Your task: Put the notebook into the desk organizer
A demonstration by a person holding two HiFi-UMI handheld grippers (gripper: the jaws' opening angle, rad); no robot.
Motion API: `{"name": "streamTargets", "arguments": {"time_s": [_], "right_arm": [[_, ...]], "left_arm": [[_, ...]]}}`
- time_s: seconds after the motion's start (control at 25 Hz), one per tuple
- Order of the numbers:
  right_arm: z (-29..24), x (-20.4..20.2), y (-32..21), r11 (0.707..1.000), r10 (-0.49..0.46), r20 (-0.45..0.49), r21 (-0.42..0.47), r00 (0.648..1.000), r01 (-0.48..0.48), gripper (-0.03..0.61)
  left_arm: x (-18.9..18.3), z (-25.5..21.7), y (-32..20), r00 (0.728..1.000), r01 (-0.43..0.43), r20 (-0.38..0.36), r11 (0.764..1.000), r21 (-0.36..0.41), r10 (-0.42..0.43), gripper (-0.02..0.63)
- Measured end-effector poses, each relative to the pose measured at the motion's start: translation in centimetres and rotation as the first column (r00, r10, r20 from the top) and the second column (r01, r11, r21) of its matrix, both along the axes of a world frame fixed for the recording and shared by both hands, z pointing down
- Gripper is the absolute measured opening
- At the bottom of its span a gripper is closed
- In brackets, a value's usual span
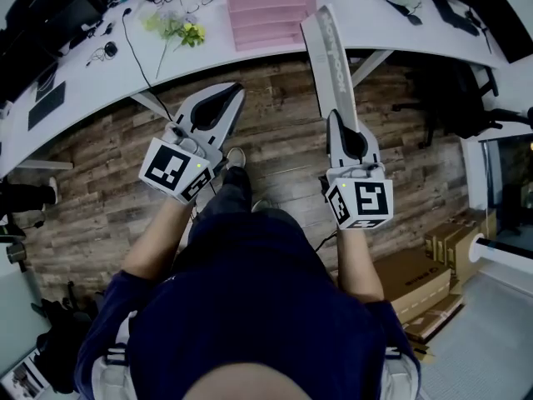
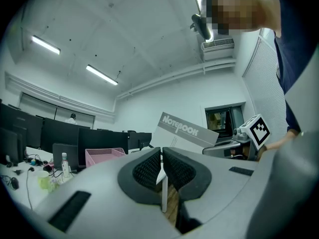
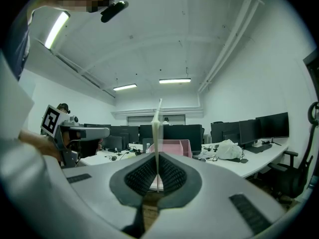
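Our right claw (image 1: 339, 117) is clamped on the near edge of the notebook (image 1: 327, 52), which we judge light and slightly floppy; our left claw (image 1: 234, 92) is closed, empty.

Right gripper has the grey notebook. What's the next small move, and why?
Probably carry the right gripper forward toward the pink tiered desk organizer. Its jaws are clamped on the grey notebook, held edge-on. The gripper hangs over the wooden floor, short of the white desk. In the right gripper view the organizer sits straight ahead, beyond the notebook.
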State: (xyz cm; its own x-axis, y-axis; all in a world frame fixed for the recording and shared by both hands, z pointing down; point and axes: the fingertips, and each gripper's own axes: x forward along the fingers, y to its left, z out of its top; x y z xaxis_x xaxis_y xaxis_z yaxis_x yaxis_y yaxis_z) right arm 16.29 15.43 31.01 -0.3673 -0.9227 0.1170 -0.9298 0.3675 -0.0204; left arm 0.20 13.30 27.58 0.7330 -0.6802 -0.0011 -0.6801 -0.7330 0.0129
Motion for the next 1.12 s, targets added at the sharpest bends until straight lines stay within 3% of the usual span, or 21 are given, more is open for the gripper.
{"name": "streamTargets", "arguments": {"time_s": [0.44, 1.12], "right_arm": [[1.6, -1.3, -6.3, 0.999, 0.005, -0.011, -0.033, 1.000, -0.005, 0.008], [3.7, -6.8, -18.8, 0.995, 0.001, -0.033, -0.100, 0.999, -0.004, 0.008]], "left_arm": [[-1.3, 1.6, -6.5, 1.000, -0.006, -0.010, 1.000, -0.029, 0.006, 0.038], [-6.4, 3.9, -19.5, 1.000, -0.018, -0.024, 0.996, -0.090, 0.016, 0.038]]}}
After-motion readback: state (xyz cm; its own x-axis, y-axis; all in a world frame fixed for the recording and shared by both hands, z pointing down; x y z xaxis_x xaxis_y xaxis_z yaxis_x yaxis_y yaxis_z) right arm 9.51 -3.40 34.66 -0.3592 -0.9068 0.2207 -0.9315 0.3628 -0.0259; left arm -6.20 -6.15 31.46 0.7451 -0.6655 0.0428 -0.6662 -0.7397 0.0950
